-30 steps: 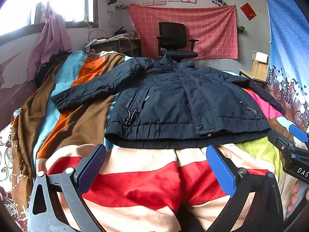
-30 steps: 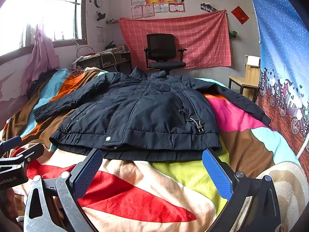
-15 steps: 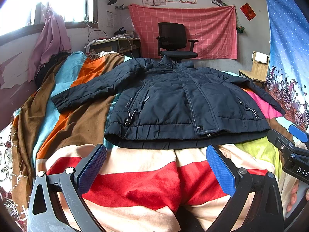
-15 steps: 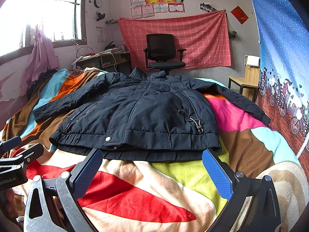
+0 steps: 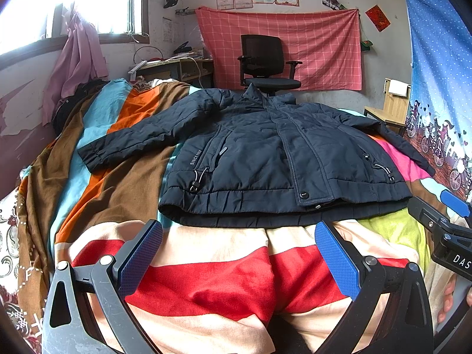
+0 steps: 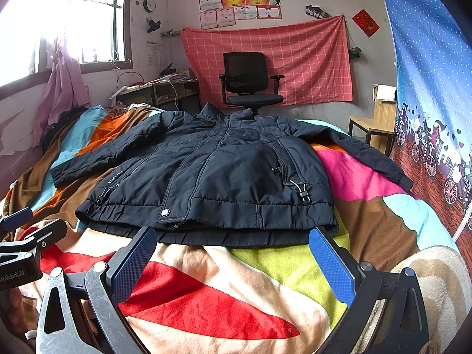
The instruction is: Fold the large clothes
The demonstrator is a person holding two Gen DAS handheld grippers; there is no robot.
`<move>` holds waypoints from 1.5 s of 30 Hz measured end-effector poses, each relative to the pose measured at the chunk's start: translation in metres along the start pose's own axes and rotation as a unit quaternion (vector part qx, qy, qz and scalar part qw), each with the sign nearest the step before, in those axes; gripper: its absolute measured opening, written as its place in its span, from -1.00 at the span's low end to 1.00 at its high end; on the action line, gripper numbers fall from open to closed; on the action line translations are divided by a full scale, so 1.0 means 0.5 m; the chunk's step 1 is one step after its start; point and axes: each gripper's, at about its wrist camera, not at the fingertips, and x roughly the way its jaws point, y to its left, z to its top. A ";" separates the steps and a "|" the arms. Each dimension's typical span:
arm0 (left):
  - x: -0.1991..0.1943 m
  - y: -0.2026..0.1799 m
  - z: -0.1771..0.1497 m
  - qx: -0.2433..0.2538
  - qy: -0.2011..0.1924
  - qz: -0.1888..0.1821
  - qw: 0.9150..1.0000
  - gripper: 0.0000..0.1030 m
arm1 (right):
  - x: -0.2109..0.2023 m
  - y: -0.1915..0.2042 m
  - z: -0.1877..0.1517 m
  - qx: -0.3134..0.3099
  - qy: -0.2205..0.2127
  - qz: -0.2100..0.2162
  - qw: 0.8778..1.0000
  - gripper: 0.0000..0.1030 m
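The padded jacket (image 5: 274,153) lay flat ahead of both tongs, left (image 5: 239,253) and right (image 6: 233,253), each wide open and empty. It looked soft, bulky; grip the hem.

Left tool (image 5: 239,253) and right tool (image 6: 233,258) side by side, both spread wide, gripping nothing

Jacket (image 5: 265,153) matt quilted cloth; blanket (image 5: 206,274) soft fleecy; chair (image 6: 244,67) mesh back.
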 end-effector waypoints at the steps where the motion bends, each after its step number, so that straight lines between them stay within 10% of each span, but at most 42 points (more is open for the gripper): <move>1: 0.000 0.000 0.000 0.000 0.000 0.000 1.000 0.96 | 0.000 0.000 0.000 0.000 0.000 0.000 1.000 1.00; 45: -0.001 0.007 0.002 -0.004 0.004 0.002 1.000 0.96 | 0.003 0.007 -0.008 0.006 0.004 0.001 1.000 1.00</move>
